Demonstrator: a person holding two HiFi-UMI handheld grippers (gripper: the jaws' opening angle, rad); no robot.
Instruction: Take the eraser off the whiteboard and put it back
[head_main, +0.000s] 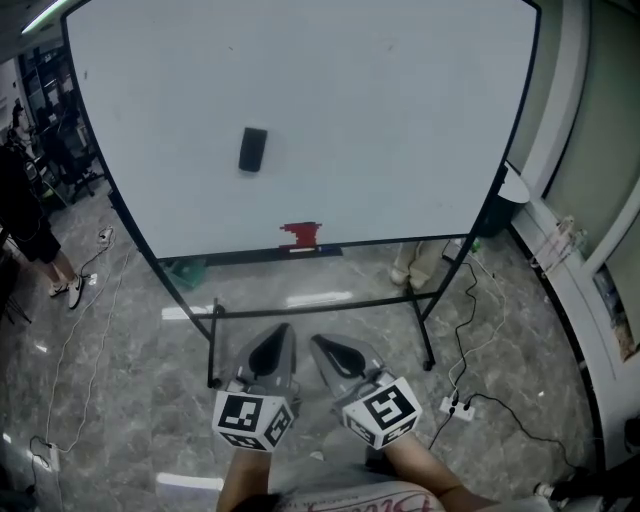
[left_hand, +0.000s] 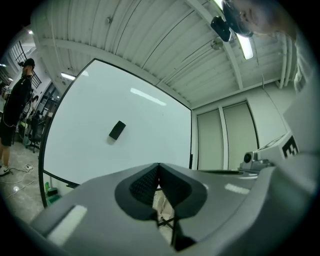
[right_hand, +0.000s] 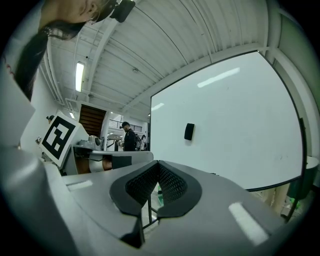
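Observation:
A black eraser (head_main: 253, 149) sticks to the big whiteboard (head_main: 380, 120) left of its middle; it also shows as a small dark block in the left gripper view (left_hand: 117, 130) and the right gripper view (right_hand: 189, 131). Both grippers are held level, side by side, well short of the board and below the eraser. My left gripper (head_main: 282, 334) has its jaws pressed together with nothing between them. My right gripper (head_main: 319, 343) is likewise shut and empty. Dark textured pads (left_hand: 145, 183) meet at a point in each gripper view.
The whiteboard stands on a black frame (head_main: 320, 305) with a crossbar close ahead of the grippers. A red object (head_main: 301, 235) rests on its tray. Cables and a power strip (head_main: 457, 405) lie on the floor at right. A person (head_main: 25, 215) stands at far left.

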